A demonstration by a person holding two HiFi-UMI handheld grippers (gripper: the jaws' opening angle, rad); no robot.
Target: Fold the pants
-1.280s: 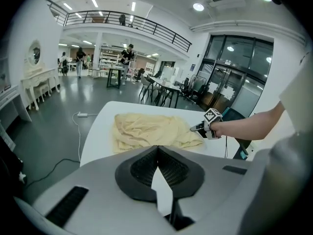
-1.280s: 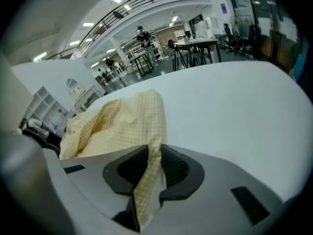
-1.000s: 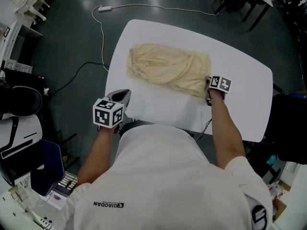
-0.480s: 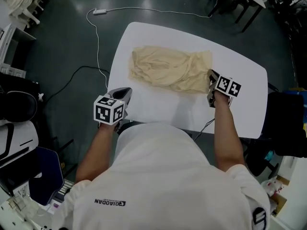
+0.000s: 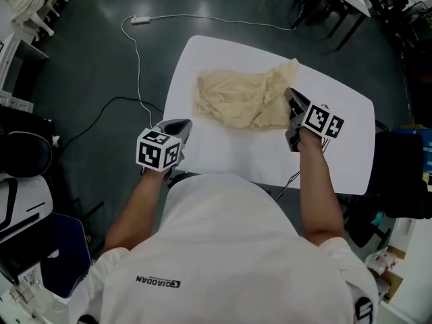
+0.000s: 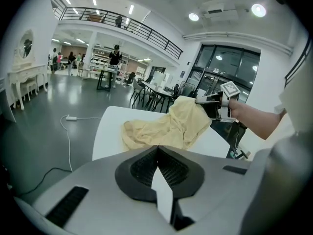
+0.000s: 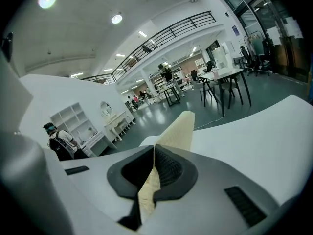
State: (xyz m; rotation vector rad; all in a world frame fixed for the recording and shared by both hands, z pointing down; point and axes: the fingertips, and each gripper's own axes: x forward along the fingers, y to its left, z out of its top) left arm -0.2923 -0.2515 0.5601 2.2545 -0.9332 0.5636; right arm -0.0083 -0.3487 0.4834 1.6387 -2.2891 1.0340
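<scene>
Fingers (image 7: 171, 169) on the right gripper (image 5: 291, 101) are clamped tight on a fold of the pants (image 5: 236, 100), cloth pinched betw. the pads. Left gripper (image 5: 181, 123) has its jaws pressed together w/ nothing in them. It hovers at the near-left edge of the table (image 5: 337, 157), apart from the cloth.

Count: 1 pair of tan pants, 1 white table, 2 grippers, 1 white cable (image 5: 138, 66) on the dark floor.

Pants sit on the far half of the table, left part bunched on the top, right end held up off it.

Vs. a sec ago: pants lay all flat then. Now the right gripper has gone up and inward w/ that end, peaking the cloth. Left gripper has crept a bit toward the table.
</scene>
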